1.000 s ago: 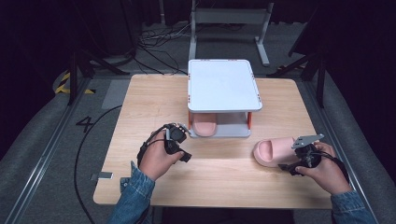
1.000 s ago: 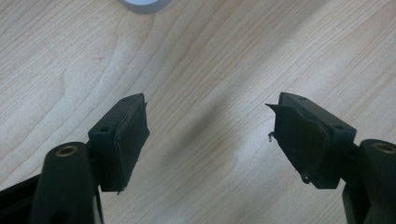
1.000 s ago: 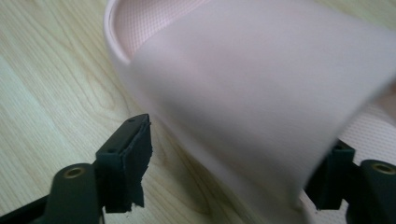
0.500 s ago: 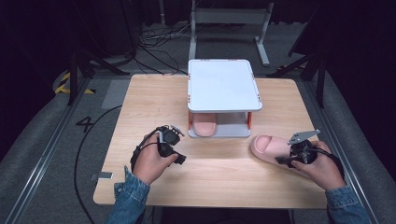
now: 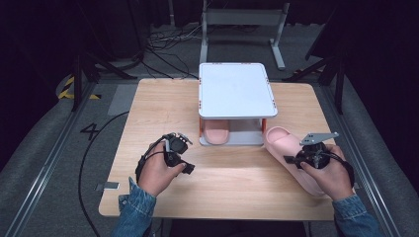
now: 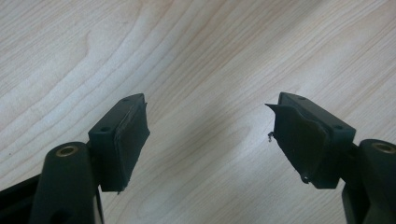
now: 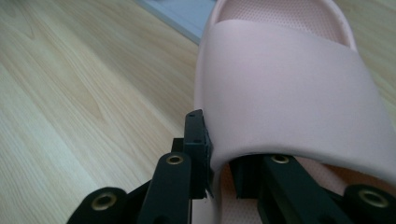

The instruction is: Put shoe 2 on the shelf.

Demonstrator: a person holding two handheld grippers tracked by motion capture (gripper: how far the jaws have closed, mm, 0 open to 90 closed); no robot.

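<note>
A black numeral "4" (image 5: 89,131) on the grey floor left of the table

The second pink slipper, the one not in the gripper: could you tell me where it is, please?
In the high view, that slipper lies on the lower shelf of the white rack, toward its left side, at the table's middle.

Bright even light on the wooden table (image 5: 232,177), surroundings nearly black, soft shadows under the rack (image 5: 236,90), left gripper view's jaws slightly blurred, mild softness throughout
</note>
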